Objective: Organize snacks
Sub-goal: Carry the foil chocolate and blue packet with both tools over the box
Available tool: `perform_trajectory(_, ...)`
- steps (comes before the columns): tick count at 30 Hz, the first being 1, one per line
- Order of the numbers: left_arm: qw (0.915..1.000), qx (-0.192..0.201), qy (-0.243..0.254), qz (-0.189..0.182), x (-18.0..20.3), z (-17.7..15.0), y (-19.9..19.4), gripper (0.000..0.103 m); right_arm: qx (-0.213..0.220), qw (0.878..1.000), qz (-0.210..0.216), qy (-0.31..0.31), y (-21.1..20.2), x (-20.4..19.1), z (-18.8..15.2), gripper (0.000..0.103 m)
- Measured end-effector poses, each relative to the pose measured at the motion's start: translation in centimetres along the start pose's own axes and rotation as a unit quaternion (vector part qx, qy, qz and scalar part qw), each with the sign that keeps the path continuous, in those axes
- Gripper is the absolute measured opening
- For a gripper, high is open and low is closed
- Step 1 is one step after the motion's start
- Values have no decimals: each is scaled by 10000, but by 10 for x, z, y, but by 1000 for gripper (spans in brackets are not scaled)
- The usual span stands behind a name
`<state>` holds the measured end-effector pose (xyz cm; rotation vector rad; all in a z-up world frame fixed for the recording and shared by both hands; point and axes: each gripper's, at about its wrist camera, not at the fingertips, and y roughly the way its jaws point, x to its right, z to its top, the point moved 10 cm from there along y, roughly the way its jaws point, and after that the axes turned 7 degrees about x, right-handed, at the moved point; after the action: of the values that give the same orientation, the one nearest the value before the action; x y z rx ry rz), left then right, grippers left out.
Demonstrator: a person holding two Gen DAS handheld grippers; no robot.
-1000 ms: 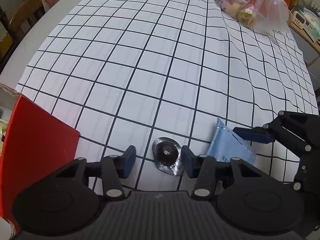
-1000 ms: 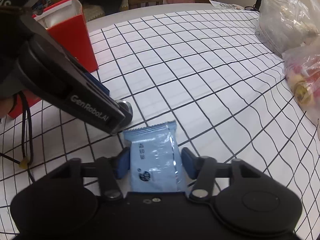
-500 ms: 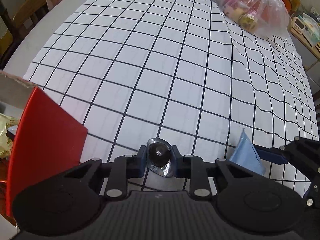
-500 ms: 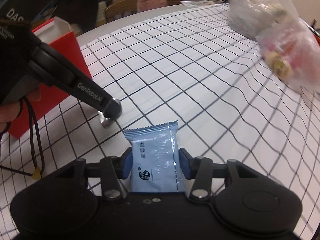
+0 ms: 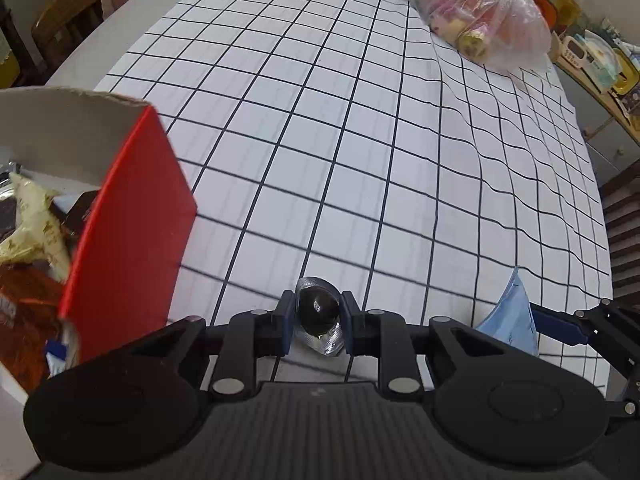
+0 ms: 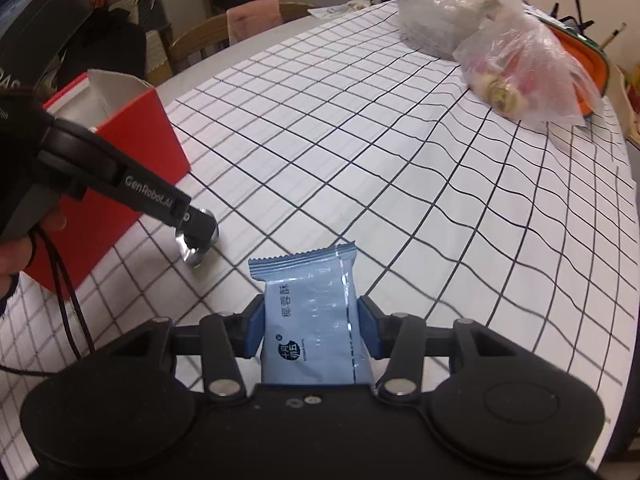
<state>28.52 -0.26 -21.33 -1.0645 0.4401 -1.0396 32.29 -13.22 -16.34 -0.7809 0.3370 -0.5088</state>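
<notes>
A small silver foil snack with a dark round centre sits between the pads of my left gripper, which is shut on it just above the checked tablecloth. The right wrist view shows that left gripper with foil hanging below its tips. My right gripper is shut on a light blue snack packet, held upright off the table; the packet also shows at the right of the left wrist view. An open red box with several wrapped snacks inside stands at the left.
A clear plastic bag of snacks lies at the far right of the table, with a second pale bag behind it. A wooden chair with a pink cloth stands beyond the round table's far edge. A person's hand holds the left gripper.
The left jaws closed on the foil snack and lifted it toward the red box, whose open top has come into view. The right gripper rose with the blue packet and rolled.
</notes>
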Motion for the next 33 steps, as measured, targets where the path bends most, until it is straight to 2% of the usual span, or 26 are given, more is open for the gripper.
perform_trajectory(2, 10000, 55, 41, -60, 0, -4, -12, 23, 34, 9999, -142, 68, -8, -3, 1, 46)
perform_trajectory(10, 9993, 230, 39, -284, -5, -17, -62, 23, 176, 9993, -283, 191, -46, -29, 8, 46)
perform_trajectory(15, 9979, 542, 54, -345, -13, -19, -102, 23, 264, 9986, -350, 306, -67, -48, 14, 46)
perform_trajectory(25, 9950, 820, 253, -508, -46, -21, -162, 23, 461, 9978, -256, 401, -94, -103, 39, 46)
perform_trajectory(33, 9923, 1001, 397, -614, -91, -12, -192, 23, 569, 9971, -217, 454, -91, -156, 62, 46)
